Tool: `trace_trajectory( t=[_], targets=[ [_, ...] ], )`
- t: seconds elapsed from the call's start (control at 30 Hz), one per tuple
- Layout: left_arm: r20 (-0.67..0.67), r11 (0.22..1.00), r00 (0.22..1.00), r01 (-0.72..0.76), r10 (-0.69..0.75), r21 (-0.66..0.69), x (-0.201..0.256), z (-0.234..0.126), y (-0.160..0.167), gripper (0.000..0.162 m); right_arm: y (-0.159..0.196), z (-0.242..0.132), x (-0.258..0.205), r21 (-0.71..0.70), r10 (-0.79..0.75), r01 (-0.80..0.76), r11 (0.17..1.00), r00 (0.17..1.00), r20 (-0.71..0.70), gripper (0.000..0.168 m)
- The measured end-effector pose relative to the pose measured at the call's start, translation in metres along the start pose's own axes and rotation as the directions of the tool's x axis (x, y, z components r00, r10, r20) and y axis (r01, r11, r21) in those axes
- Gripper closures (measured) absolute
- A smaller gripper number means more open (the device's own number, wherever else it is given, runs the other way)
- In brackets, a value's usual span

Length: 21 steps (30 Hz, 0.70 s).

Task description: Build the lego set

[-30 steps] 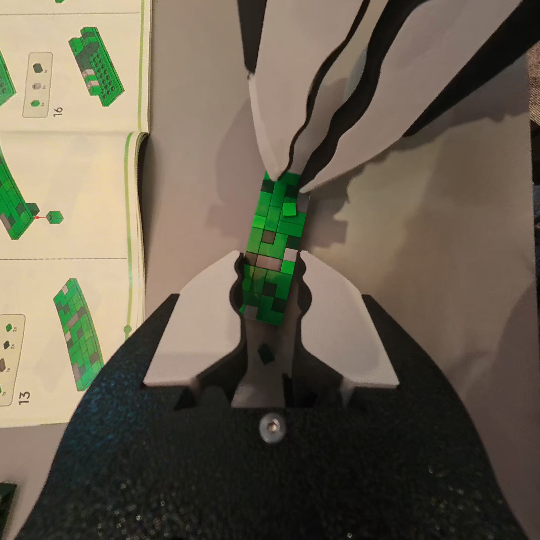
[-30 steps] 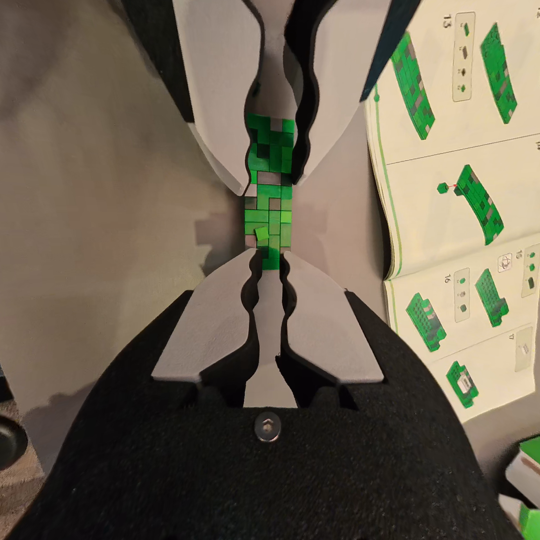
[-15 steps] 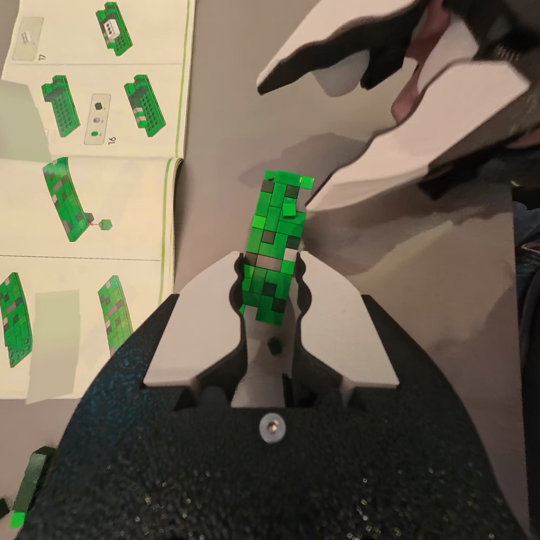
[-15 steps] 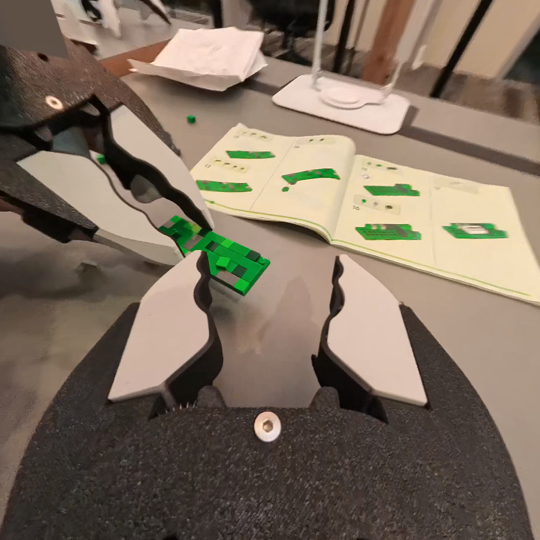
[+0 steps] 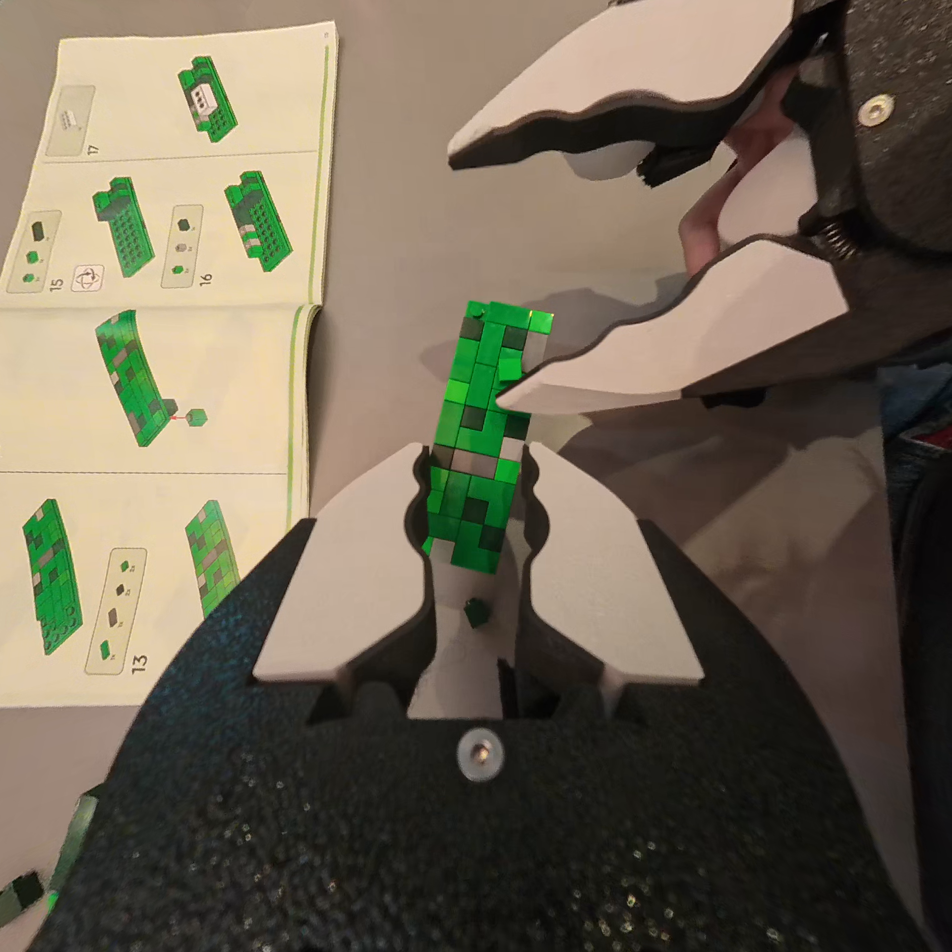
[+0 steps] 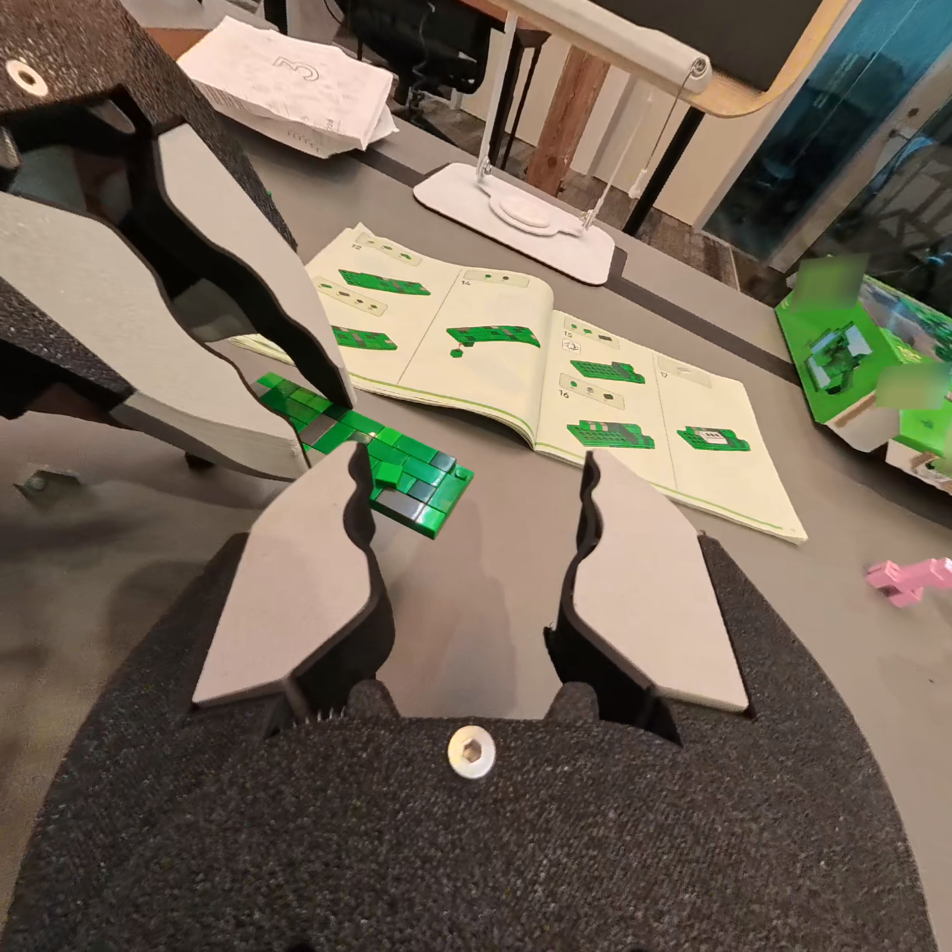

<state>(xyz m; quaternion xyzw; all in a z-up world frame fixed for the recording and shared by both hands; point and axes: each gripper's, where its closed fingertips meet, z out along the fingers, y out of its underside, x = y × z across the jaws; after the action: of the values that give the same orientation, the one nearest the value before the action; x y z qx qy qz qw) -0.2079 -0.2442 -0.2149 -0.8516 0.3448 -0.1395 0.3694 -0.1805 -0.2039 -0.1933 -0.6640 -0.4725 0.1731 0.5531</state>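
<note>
A long green plate (image 5: 484,391) tiled in light green, dark green and grey is held at its near end by my left gripper (image 5: 471,453), which is shut on its sides. It also shows in the right wrist view (image 6: 407,463), low over the grey table. A small green tile (image 5: 510,368) sits loose and askew on the plate. My right gripper (image 6: 474,453) is open and empty, its left finger over the plate's edge. In the left wrist view the right gripper (image 5: 476,278) comes in from the upper right. A tiny dark green piece (image 5: 476,613) lies on the table between the left fingers.
The open instruction booklet (image 5: 154,360) lies left of the plate, also seen in the right wrist view (image 6: 489,309). A white lamp base (image 6: 515,216) and a white paper bag (image 6: 288,82) stand behind. A green box (image 6: 865,360) and a pink figure (image 6: 906,582) are right. Loose green pieces (image 5: 26,891) lie near left. The tiny dark green piece (image 5: 476,613) sits 8 cm or so from the ends of my left fingers.
My right gripper has let go of the plate's far end, opened, and swung back and to the side. My left gripper still holds the plate.
</note>
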Motion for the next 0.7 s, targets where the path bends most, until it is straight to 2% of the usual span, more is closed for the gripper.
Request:
trace_trajectory(
  t=[0.7],
  targets=[
    [-0.019, 1.0, 1.0, 0.003, -0.003, 0.012, 0.003, -0.003, -0.003, 0.129, 0.002, 0.0, 0.019, -0.015, -0.107, 0.106, 0.994, 0.991, -0.086, 0.097]
  ],
)
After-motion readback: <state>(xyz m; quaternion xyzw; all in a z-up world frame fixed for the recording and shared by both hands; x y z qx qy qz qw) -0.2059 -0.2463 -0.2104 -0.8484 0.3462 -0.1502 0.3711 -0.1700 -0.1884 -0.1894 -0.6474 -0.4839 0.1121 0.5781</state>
